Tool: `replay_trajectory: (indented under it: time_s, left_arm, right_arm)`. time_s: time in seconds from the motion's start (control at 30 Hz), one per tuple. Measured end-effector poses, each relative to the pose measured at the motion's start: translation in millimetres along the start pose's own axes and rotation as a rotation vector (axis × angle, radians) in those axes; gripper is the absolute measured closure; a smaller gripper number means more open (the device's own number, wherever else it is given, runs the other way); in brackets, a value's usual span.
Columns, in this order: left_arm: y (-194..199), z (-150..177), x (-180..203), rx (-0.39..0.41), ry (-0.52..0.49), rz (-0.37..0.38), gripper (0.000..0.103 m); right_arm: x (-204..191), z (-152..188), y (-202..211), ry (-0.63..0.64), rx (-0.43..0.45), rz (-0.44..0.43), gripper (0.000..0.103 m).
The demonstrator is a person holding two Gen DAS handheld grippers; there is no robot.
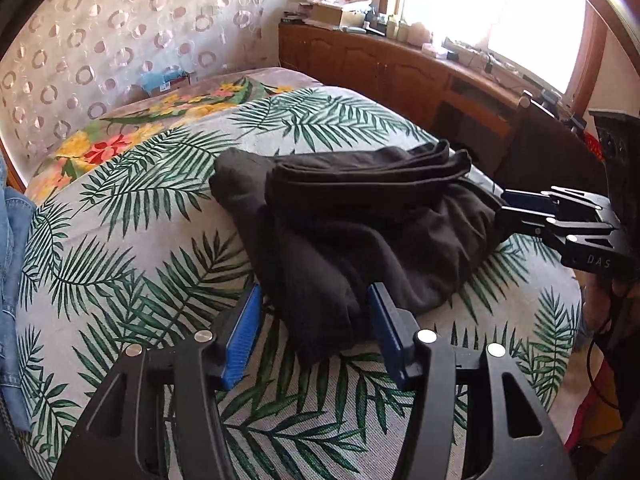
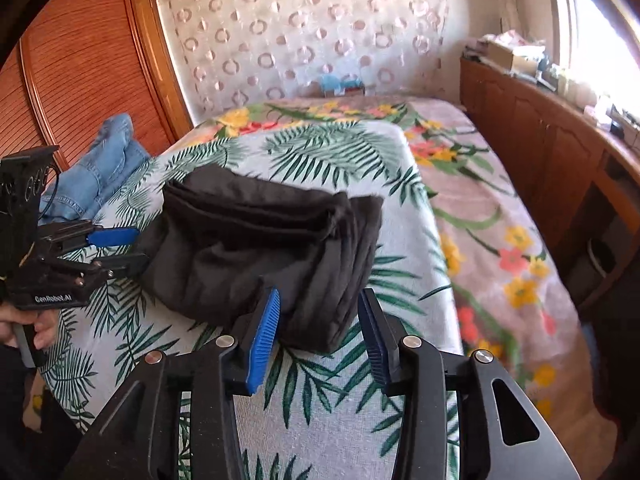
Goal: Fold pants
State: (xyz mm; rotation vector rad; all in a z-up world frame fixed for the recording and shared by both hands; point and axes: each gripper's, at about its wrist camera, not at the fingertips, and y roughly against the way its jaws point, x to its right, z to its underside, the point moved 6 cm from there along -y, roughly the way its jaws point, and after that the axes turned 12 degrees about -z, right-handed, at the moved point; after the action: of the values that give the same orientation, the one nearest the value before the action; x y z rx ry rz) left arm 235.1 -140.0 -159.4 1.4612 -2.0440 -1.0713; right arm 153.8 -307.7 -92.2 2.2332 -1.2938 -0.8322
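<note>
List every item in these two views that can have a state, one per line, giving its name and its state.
Black pants: folded into a loose bundle, lying on the bed.
Left hand-held gripper: open, bundle edge between the pads, not pressed.
Right hand-held gripper: open, bundle corner between the pads, not pressed.
Blue jeans: unfolded, heaped at the bed's edge.
Palm-leaf sheet: spread flat over the floral cover.

The blue jeans [image 1: 14, 280] beside the black pants [image 1: 360, 232] are cut off by the left edge in the left wrist view. The pants hide the bed [image 2: 320, 400] beneath them, and their inner folds cannot be made out. Beyond the pants, the clutter on the wooden cabinet [image 1: 400, 68] is too small to identify, washed out beside the window [image 1: 500, 12]
</note>
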Motion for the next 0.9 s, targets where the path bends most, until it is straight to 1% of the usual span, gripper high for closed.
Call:
replay_trajectory:
  time_s: [0.03, 0.13, 0.17, 0.2, 0.23, 0.3, 0.33, 0.4, 0.5, 0.63, 0.8, 0.9]
  left_arm:
    - [0, 0, 1, 0.000, -0.005, 0.000, 0.050]
    - [-2, -1, 2, -0.008, -0.002, 0.014, 0.061]
    - [-2, -1, 4, -0.011, -0.009, 0.021, 0.069]
    - [-4, -2, 5, -0.013, -0.015, 0.025, 0.074]
    - [-4, -2, 6, -0.008, -0.020, 0.025, 0.076]
    - [-4, -1, 7, -0.002, -0.019, 0.028, 0.088]
    - [-2, -2, 5, 0.011, -0.011, 0.016, 0.090]
    - [4, -1, 4, 0.031, -0.006, -0.003, 0.091]
    - [14, 4, 1, 0.046, 0.005, 0.000, 0.091]
    - [29, 13, -2, 0.051, 0.006, 0.009, 0.091]
    - [50, 37, -2, 0.057, -0.001, 0.013, 0.091]
    - [61, 50, 0, 0.061, 0.013, 0.031, 0.091]
  right_arm:
    - [3, -4, -4, -0.005, -0.009, -0.005, 0.061]
    - [9, -6, -12, -0.013, -0.043, -0.008, 0.061]
    - [10, -6, -14, -0.013, -0.045, -0.007, 0.061]
    - [9, -7, -12, -0.012, -0.042, -0.008, 0.061]
    - [9, -8, -11, -0.010, -0.043, -0.009, 0.062]
    - [8, -10, -15, 0.000, -0.047, -0.009, 0.076]
    - [6, -10, -16, 0.008, -0.049, -0.017, 0.080]
    - [3, -10, -18, 0.018, -0.051, -0.027, 0.086]
    - [0, -6, -14, 0.018, -0.030, -0.048, 0.090]
    - [-10, 3, -5, 0.022, -0.018, -0.076, 0.092]
    - [-27, 22, 8, 0.056, -0.023, -0.094, 0.094]
    - [-36, 31, 19, 0.072, -0.018, -0.101, 0.094]
